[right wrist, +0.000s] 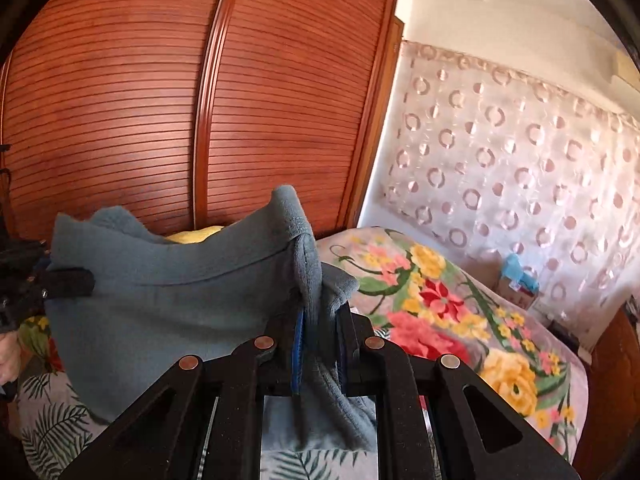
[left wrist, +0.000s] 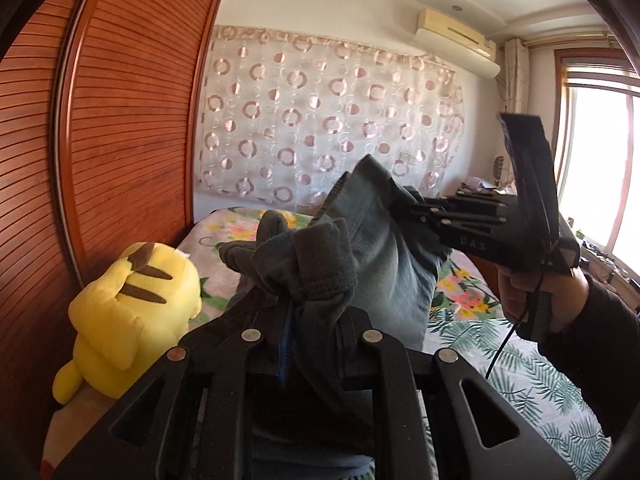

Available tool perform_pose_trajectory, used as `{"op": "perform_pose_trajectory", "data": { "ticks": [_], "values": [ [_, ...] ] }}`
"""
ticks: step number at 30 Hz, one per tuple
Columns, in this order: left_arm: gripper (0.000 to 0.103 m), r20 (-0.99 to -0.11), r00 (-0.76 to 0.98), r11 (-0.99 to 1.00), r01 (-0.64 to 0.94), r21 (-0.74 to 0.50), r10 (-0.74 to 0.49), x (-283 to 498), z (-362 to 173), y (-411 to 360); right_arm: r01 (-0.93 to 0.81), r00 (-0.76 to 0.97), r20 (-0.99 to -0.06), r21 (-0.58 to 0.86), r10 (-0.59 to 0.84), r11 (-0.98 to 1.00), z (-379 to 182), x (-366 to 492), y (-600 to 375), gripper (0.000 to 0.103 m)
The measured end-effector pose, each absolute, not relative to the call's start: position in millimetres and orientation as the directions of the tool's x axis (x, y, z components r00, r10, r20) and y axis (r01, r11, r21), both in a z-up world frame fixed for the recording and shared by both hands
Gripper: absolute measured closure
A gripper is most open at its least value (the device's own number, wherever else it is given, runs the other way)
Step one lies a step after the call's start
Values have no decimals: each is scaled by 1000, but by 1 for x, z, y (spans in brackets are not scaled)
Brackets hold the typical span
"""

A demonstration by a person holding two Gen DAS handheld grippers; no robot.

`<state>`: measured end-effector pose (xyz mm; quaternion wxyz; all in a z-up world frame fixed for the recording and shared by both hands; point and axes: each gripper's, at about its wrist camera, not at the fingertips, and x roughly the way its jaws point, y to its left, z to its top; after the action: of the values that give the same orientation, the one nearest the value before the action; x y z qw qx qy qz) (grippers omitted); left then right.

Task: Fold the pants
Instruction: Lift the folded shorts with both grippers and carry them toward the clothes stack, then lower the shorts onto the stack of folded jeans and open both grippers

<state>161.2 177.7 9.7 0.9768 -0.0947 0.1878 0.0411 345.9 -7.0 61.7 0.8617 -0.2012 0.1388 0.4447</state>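
Observation:
The grey-blue pants (left wrist: pixel 376 256) hang in the air above the bed, stretched between both grippers. My left gripper (left wrist: pixel 308 320) is shut on a bunched edge of the pants. My right gripper (right wrist: pixel 318 332) is shut on the other edge of the pants (right wrist: pixel 168 304). In the left wrist view the right gripper (left wrist: pixel 416 208) reaches in from the right and pinches the cloth's far side. In the right wrist view the left gripper (right wrist: pixel 86 280) shows at the left edge, its fingers on the cloth.
A bed with a floral blanket (right wrist: pixel 440 300) lies below. A yellow plush toy (left wrist: pixel 132 312) sits by the wooden slatted wardrobe (right wrist: pixel 200 100). A patterned curtain (left wrist: pixel 320 120) covers the far wall. A window (left wrist: pixel 600 168) is at the right.

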Motion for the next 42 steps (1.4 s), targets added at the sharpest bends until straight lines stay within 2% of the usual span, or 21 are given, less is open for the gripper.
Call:
{"op": "perform_pose_trajectory", "data": {
  "ticks": [7,12,14,16,20,26,32,33,37,42],
  "values": [
    [85,-368,925,962,-176,-206,91,152,-1,185,-854,517,-441,-215,733,474,56,368,27,90],
    [83,-396,913,955,-200,-220,100,155,-13,188,-875,478,-471,-181,741,449,51,378,36,90],
    [83,-408,908,956,-196,-219,92,157,-16,188,-884,456,-506,-158,733,440,48,382,38,81],
    [83,-417,903,955,-207,-214,102,157,-19,188,-880,449,-530,-120,719,460,46,391,39,79],
    [83,-420,901,953,-212,-218,104,156,-21,192,-864,473,-510,-108,718,492,50,396,27,65],
    [82,-426,898,947,-225,-229,110,153,-24,192,-859,475,-488,-77,732,506,53,395,-13,64],
    [74,-435,892,946,-238,-217,125,152,-24,187,-823,510,-549,-89,662,561,30,409,-16,64],
    [69,-437,891,947,-239,-215,125,152,-24,187,-811,519,-555,-78,650,580,30,415,-11,64],
    [58,-435,890,952,-240,-190,137,147,-19,188,-798,513,-558,-29,652,603,30,420,0,64],
    [53,-449,880,958,-243,-149,154,142,-17,191,-796,519,-542,-25,661,605,34,407,1,64]
  ]
}}
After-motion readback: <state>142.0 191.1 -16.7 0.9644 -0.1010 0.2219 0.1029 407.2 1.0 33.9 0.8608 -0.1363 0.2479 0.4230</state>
